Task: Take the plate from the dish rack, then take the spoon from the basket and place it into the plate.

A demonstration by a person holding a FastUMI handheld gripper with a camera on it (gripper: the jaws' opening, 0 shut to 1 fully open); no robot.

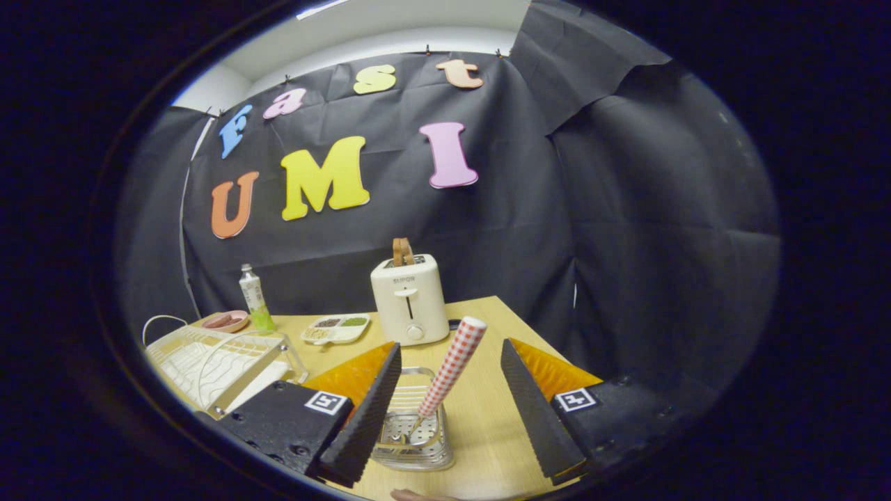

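Note:
A spoon with a red-and-white checked handle (pixel 452 365) stands tilted in a perforated metal basket (pixel 414 435) on the wooden table (pixel 487 424). My gripper (pixel 451 346) is open. The spoon's handle rises between the two fingers without touching either, and the left finger (pixel 369 410) overlaps the basket's left side. A white wire dish rack (pixel 209 358) sits beyond the left finger. A flat white piece (pixel 263 391) lies at the rack's near corner, partly hidden. I cannot tell whether it is the plate.
Behind the basket stands a cream toaster (pixel 409 299) with bread slices (pixel 401 250) in it. A divided snack dish (pixel 336 328), a pink bowl (pixel 226 321) and a small bottle (pixel 254 299) line the back left. The table's edge runs just beyond the right finger.

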